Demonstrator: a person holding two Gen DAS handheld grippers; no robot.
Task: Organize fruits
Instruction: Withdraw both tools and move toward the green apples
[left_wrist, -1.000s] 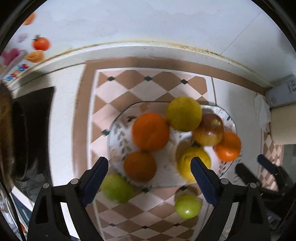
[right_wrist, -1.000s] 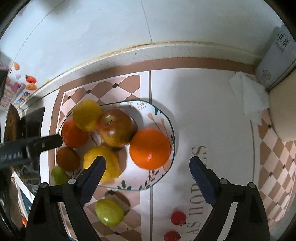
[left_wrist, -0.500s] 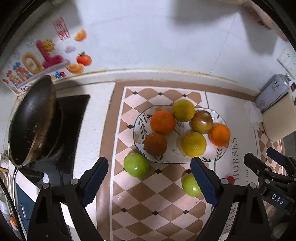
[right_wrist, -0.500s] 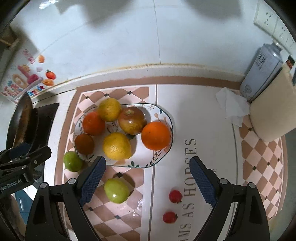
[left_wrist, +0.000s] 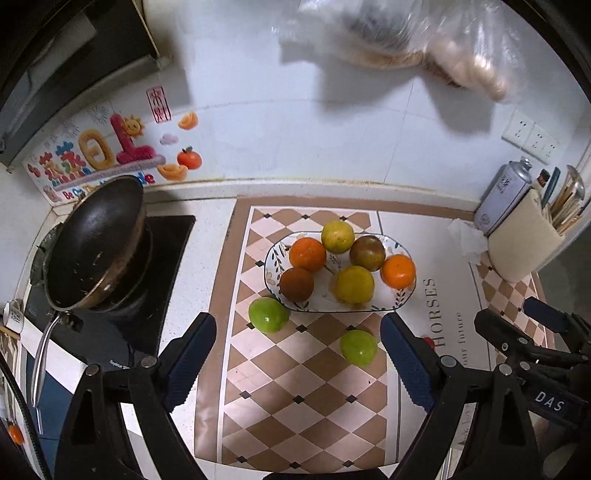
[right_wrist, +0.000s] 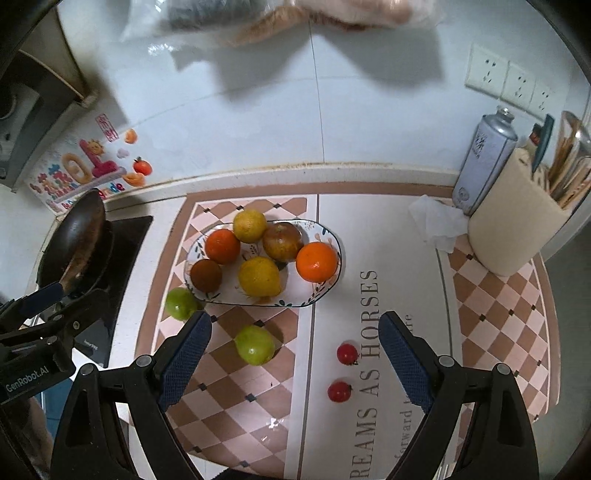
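A patterned oval plate (left_wrist: 273, 254) (right_wrist: 332, 273) on the checkered mat holds several oranges, yellow citrus and a dark apple. Two green fruits lie on the mat in front of it, one at the plate's left edge (left_wrist: 267, 315) (right_wrist: 181, 302), one nearer the middle (left_wrist: 358, 347) (right_wrist: 255, 344). Two small red tomatoes (right_wrist: 347, 353) (right_wrist: 339, 391) lie on the white part of the mat. My left gripper (left_wrist: 297, 343) and right gripper (right_wrist: 295, 341) are both open and empty, held high and back from the fruit.
A black pan (left_wrist: 92, 243) sits on the stove at left. A silver can (right_wrist: 484, 158), a crumpled tissue (right_wrist: 436, 221) and a cream utensil holder (right_wrist: 517, 229) stand at the right. A plastic bag (left_wrist: 406, 33) hangs against the wall above.
Both grippers have pulled up and back from the plate, so the whole counter now shows. Both stay open and empty. The fruit has not moved.
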